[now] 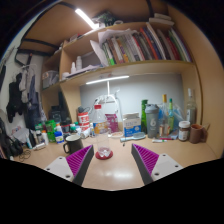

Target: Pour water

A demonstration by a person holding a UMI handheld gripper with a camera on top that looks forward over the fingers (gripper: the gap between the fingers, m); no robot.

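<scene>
A small clear glass (103, 153) with a red base stands on the wooden desk (112, 170), just ahead of my fingertips and nearer the left finger. My gripper (112, 148) is open, its purple pads (84, 160) spread wide with nothing between them. A dark mug (73, 145) sits left of the glass. Several bottles (153, 121) stand at the back right of the desk. No water container is held.
A red-and-white jar (84, 121) and small containers crowd the desk's back left. A white box (107, 112) leans against the wall. Shelves of books (130, 47) hang overhead. A brown cup (197, 132) stands at the far right.
</scene>
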